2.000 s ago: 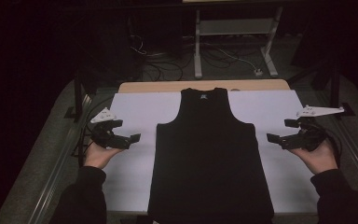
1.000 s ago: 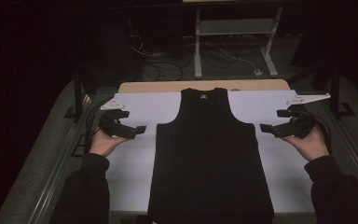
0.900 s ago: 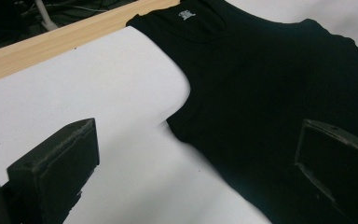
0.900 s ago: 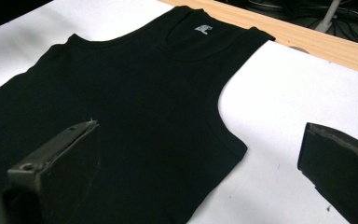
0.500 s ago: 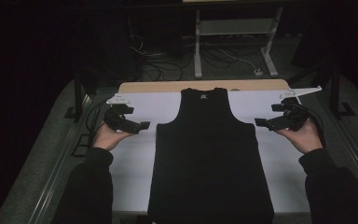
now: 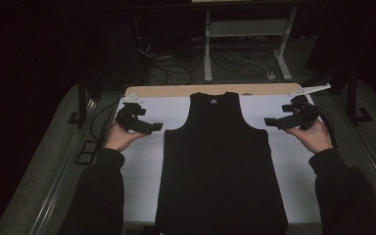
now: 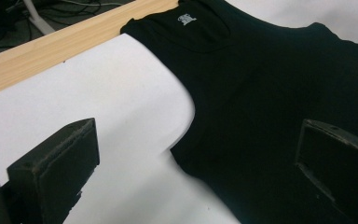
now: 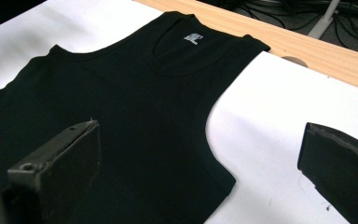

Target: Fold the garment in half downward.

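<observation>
Clearly both pairs of jaws stand wide and hold nothing: the left gripper (image 6: 149, 126) and right gripper (image 6: 274, 122) hover at either armhole of one black tank top (image 6: 220, 166), lying flat, neck away, on the white table cover (image 6: 142, 166). Soft, light and limp, it would probably fold best pinched at the shoulder straps or side seams.

- Tank top (image 6: 220, 166): the hem runs off the bottom edge of the high view; in both gripper views the lower body is cut off.
- Neck label (image 7: 186, 18): print too small to read.
- Left gripper (image 7: 186, 177): jaws cropped by the bottom edge.
- Room beyond the table (image 6: 142, 161): too dark to tell.
</observation>
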Demonstrator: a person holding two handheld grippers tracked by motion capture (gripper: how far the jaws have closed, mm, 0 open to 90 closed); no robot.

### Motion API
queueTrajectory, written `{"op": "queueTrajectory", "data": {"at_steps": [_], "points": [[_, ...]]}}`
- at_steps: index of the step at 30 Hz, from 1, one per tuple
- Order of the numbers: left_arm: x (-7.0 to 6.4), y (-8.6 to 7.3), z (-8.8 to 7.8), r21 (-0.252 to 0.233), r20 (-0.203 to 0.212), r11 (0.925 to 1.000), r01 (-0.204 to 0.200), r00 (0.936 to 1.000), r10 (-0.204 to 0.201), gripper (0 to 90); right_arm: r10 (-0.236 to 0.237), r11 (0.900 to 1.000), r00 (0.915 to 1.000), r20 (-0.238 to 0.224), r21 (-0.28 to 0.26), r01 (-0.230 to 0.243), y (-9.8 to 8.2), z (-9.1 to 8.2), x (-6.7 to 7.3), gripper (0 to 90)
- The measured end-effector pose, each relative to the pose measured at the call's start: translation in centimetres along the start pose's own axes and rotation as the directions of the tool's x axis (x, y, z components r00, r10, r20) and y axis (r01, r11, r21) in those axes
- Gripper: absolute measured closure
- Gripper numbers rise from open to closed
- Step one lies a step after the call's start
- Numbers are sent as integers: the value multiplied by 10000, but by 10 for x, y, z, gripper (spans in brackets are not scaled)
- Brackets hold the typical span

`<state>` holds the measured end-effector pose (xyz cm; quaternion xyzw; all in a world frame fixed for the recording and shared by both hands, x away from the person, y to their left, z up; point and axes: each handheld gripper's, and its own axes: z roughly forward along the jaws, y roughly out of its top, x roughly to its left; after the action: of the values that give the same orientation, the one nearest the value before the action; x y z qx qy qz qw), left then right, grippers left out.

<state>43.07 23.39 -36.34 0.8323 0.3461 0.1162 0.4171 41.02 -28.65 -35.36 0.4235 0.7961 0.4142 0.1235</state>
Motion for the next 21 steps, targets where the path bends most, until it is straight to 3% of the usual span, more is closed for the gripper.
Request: {"op": "queueTrajectory", "data": {"at_steps": [14, 21], "points": [[10, -3, 17, -265, 89, 9979, 583, 9983, -581, 0, 301, 9994, 9995, -40, 182, -301, -4, 20, -10, 0], [12, -6, 25, 13, 121, 9989, 476, 9988, -476, 0, 385, 9985, 9993, -14, 382, -384, -6, 28, -14, 0]]}}
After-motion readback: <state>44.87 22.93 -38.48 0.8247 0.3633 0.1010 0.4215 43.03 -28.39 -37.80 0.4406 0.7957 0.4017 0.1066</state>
